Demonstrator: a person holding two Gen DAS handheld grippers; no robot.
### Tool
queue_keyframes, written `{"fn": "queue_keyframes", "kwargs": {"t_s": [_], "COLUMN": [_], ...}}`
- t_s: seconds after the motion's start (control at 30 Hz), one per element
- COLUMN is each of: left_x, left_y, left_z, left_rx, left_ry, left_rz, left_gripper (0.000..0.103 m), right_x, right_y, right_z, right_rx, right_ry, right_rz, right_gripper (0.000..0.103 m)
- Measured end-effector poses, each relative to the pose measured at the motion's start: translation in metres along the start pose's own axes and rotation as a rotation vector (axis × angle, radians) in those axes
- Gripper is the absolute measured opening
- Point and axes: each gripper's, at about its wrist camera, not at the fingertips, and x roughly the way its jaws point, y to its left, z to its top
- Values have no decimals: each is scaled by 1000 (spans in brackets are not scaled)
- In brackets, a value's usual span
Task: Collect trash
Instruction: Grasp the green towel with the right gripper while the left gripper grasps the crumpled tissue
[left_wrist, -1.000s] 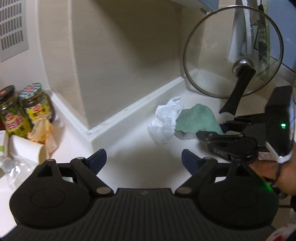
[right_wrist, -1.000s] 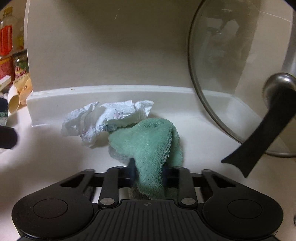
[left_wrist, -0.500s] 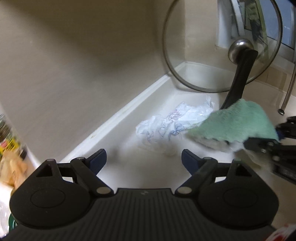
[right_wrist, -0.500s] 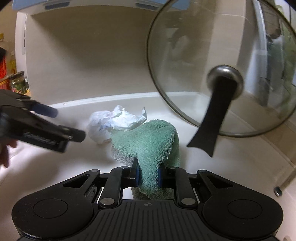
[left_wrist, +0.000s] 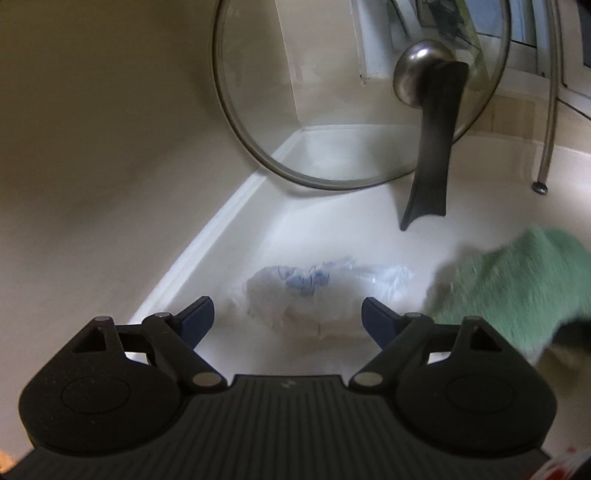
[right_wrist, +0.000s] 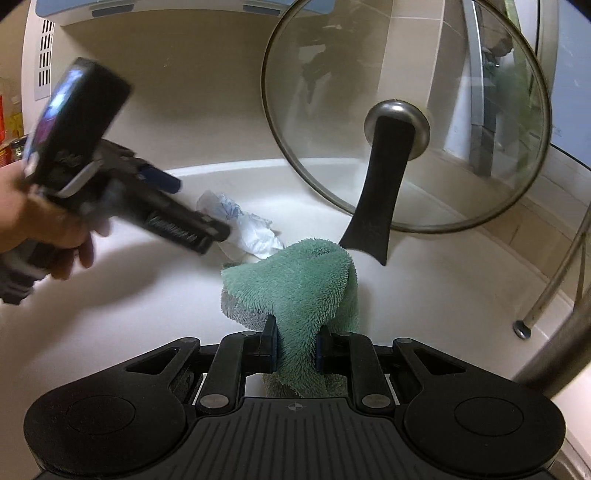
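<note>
The left gripper (left_wrist: 287, 315) hangs with jaws wide over the crumpled tissue (left_wrist: 314, 291) on the white surface (right_wrist: 424, 280) near the wall, while the right gripper (right_wrist: 295, 349) pinches a green cloth (right_wrist: 306, 284) beside a leaning glass lid (right_wrist: 406, 110).
</note>
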Motion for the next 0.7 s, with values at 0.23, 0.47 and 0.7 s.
{"fn": "queue_keyframes", "kwargs": {"t_s": [0.23, 0.47, 0.7], "left_x": [24, 7, -49], "left_y": [7, 6, 2], "left_z": [9, 1, -16], "left_rx": [-66, -96, -186], "left_ry": [33, 44, 24], "left_rz": [7, 15, 36], "left_gripper": [49, 22, 19], "right_x": [2, 0, -12], "right_y": [-3, -2, 3], "right_z": [0, -2, -2], "right_rx": [20, 24, 23], "right_ry": [3, 1, -20], "right_rz": [-8, -7, 7], "right_gripper": [18, 18, 18]}}
